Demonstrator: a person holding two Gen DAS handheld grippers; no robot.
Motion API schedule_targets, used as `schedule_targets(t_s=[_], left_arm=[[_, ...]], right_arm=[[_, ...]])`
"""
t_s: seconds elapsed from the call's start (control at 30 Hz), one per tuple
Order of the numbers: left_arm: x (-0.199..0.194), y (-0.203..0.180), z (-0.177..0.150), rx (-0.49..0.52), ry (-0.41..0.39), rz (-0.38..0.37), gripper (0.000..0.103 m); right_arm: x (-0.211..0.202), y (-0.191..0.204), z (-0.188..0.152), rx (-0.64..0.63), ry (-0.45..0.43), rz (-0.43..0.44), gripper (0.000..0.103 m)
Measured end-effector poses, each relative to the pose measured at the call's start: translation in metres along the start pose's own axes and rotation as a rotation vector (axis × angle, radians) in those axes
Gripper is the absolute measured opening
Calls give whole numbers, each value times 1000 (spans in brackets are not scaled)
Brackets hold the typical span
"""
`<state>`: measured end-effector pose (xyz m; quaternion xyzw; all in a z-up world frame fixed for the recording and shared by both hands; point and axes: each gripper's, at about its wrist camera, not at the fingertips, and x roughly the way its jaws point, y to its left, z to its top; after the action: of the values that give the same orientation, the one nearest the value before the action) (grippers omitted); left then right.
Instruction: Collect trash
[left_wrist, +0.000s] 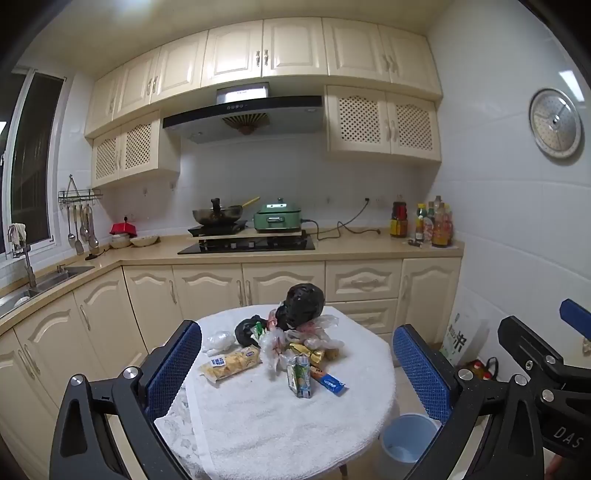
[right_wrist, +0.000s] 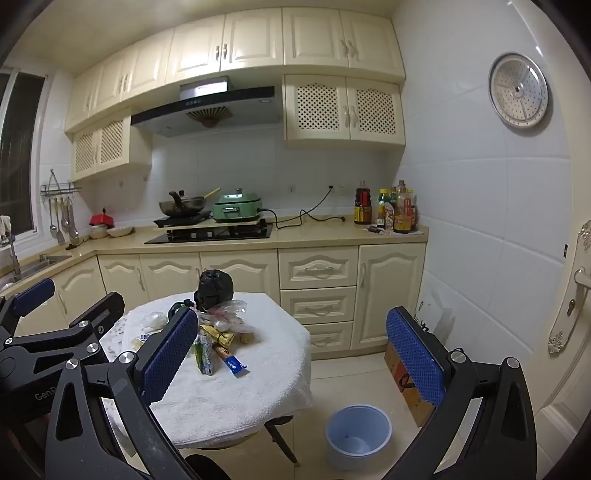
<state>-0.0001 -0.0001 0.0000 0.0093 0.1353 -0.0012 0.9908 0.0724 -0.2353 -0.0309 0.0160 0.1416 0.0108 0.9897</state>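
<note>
Left gripper: jaws spread wide, nothing between the blue pads, hovering short of the round surface.
Right gripper: jaws spread wide too, holding nothing; it hangs beside the left gripper, further towards the bin side.
Surface: one small round table under a white towel, standing in front of the kitchen cabinets.
Trash pile: heaped on the far half of the surface, near half bare.
Black bag: one knotted bag at the back of the pile, tallest thing there.
Cracker pack: one, lying flat on the left edge of the pile.
Drink carton: one, upright at the front of the pile.
Blue wrapper: one, flat, just right of the carton.
Clear plastic bags: several crumpled together; count unclear.
Bin: one pale blue bin on the floor, right of the surface, well apart from the pile.
In the way: table edge lies between pile and bin.
Cardboard box: one, on the floor beside the bin.
</note>
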Motion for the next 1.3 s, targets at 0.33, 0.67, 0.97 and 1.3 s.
schedule_targets(t_s=[0.33, 0.67, 0.97, 1.3], left_arm=[[0, -3, -1, 0, -4, 3, 102], [-2, -3, 0, -1, -7, 6, 102], [-1, -1, -1, -3, -9, 5, 102], [-2, -1, 0, -5, -11, 3, 102]], right_arm=[[0, 0, 0, 3, 0, 1, 103], [0, 0, 0, 4, 1, 1, 103], [-1, 0, 0, 5, 1, 1, 103], [-1, 0, 0, 6, 1, 2, 103]])
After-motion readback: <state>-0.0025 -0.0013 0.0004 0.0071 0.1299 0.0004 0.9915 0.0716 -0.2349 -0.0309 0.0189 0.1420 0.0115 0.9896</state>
